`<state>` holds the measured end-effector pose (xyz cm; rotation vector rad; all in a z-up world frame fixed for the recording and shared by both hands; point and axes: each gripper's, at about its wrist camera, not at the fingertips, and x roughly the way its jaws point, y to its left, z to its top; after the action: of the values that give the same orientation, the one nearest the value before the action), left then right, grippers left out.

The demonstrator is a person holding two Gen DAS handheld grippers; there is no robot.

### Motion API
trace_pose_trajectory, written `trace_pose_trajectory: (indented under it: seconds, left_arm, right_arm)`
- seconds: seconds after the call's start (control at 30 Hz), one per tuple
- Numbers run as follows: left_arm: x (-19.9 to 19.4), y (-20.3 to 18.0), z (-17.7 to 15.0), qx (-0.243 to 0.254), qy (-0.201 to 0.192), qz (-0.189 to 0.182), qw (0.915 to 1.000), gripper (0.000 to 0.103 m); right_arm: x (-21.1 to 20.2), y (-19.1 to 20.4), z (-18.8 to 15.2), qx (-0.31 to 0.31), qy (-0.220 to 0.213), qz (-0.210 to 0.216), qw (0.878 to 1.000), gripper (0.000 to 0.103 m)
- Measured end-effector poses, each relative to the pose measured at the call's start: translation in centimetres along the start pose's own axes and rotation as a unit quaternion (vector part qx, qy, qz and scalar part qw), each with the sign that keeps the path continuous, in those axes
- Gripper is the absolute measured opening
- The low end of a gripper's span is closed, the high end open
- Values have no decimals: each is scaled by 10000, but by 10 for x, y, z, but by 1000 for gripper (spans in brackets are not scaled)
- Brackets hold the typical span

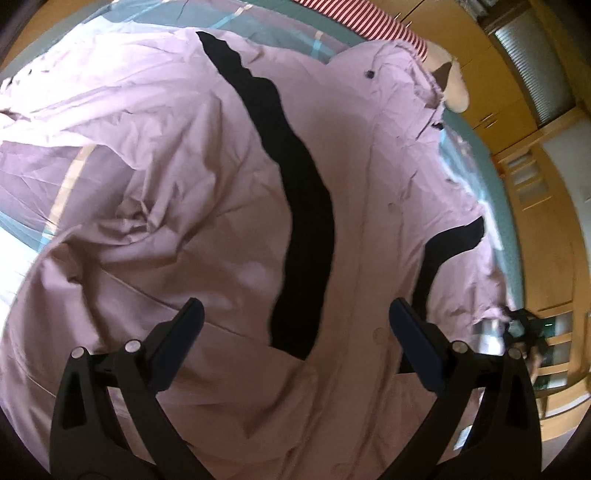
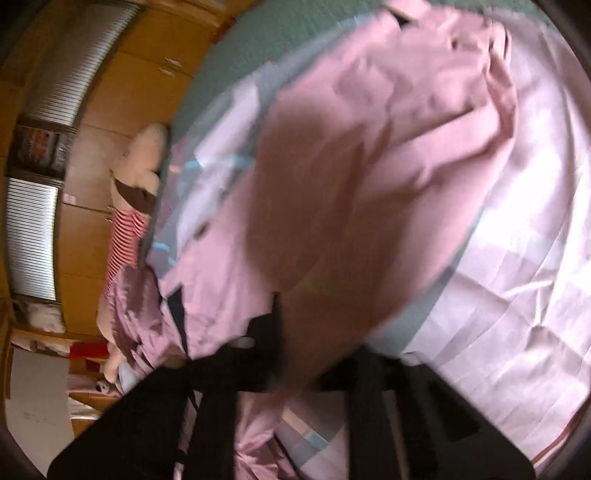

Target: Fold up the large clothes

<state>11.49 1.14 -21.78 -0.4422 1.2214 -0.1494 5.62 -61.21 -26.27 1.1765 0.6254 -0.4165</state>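
Left wrist view
Left gripper (image 1: 295, 314): points forward and down over the coat; both black fingers rise from the near edge, spread wide, nothing between them.
Pads (image 1: 417, 343): dark blue, one on each finger, facing each other across the gap; whether they touch the cloth I cannot tell.
Coat (image 1: 166, 177): a large pink garment, spread and creased over the bed, filling most of the view from near to far.
Black band (image 1: 303, 206): a long dark strip curving down the coat from the far left to a point between the fingers.
Second black patch (image 1: 450, 240): smaller, on the coat's right side.
Bed (image 1: 288, 29): teal and light blue checked cover showing at the far edge and along the right of the coat.
Plush toy (image 1: 450, 85): pale, with a red and white striped top, at the far right corner of the bed.
Cupboards (image 1: 517, 122): yellow wood, along the right.

Right wrist view
Right gripper (image 2: 303, 376): blurred; black fingers rise from the near edge, tilted, with pink cloth bunched between and over them. How wide they stand I cannot tell.
Coat (image 2: 369, 166): a lifted pink fold hangs close to the lens, its black trim next to the left finger.
Bed (image 2: 517, 277): pale checked cover to the right and below the fold.
Plush toy (image 2: 140, 166): at the left, against the cupboards (image 2: 110, 92).
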Motion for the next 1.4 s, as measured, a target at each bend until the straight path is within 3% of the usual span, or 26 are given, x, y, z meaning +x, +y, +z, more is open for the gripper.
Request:
trace_pose_trajectory:
  seconds: [0.07,0.1,0.13,0.2,0.27,0.3,0.37,0.4,0.43,0.47,0.53,0.57,0.6,0.63,0.73,0.8,0.87,1.0,1.13,1.2,1.27,1.33,1.4]
  left_arm:
    - [-1,-2,2,149,-68,282,9995,101]
    - [-4,-4,3,211,-139,406,9989,101]
    - [-6,-3,4,230,-180,454,9985,101]
    - [-9,-3,6,269,-243,490,9981,101]
    - [-12,-1,8,284,-227,478,9982,101]
    - [-13,1,9,269,-225,486,9982,101]
    - [-16,7,11,170,-254,524,9982,101]
    - [-16,10,12,89,-263,516,9983,101]
    - [-16,11,12,42,-257,499,9984,101]
    - [-16,14,11,9,-239,470,9986,101]
    - [-15,15,10,7,-183,431,9989,101]
    - [-15,15,11,30,-168,445,9989,101]
    - [-14,15,11,57,-159,474,9987,101]
    - [-14,15,10,72,-156,495,9986,101]
    - [-11,14,9,87,-124,516,9986,101]
    - [-9,13,9,124,-82,532,9985,101]
    - [-7,11,9,181,-81,568,9982,101]
    - [-6,9,9,234,-49,587,9980,101]
    - [-5,9,9,253,-46,618,9978,101]
    - [-4,7,9,304,-44,645,9974,101]
    - [-2,6,9,347,-37,674,9971,101]
    - [-1,4,9,397,-20,694,9968,101]
    - [0,3,8,436,5,698,9966,101]
  right_arm:
    - [-28,46,-11,-846,-608,89,9945,5]
    - [-43,75,-25,-1456,-883,106,9853,5]
    - [-54,101,-42,-2058,-1045,218,9727,5]
    - [-70,154,-96,-3415,-1027,663,9319,4]
    - [-76,192,-162,-4665,-778,896,8765,4]
    - [-72,207,-207,-5341,-502,958,8384,4]
    - [-53,218,-277,-6253,153,856,7755,4]
    - [-41,216,-306,-6596,382,656,7478,6]
    - [-35,213,-322,-6808,498,518,7289,9]
    - [-22,207,-350,-7186,663,276,6917,18]
    - [-13,197,-375,-7542,735,61,6525,41]
    - [-11,193,-384,-7681,740,9,6361,59]
    - [-8,191,-384,-7744,716,-20,6286,68]
    - [-8,192,-387,-7773,737,-29,6247,70]
    - [-5,187,-383,-7670,1145,14,6313,79]
    - [2,178,-384,-7656,1615,-146,6225,85]
    - [17,165,-396,-7708,2100,-556,5988,85]
    - [14,168,-393,-7509,2589,-612,6045,85]
    - [11,166,-401,-7603,2722,-944,5821,90]
    - [13,166,-402,-7546,2813,-901,5859,90]
    - [11,167,-402,-7554,2894,-903,5809,90]
    - [2,170,-408,-7701,2888,-926,5613,90]
    - [-10,166,-413,-7902,2843,-976,5342,90]
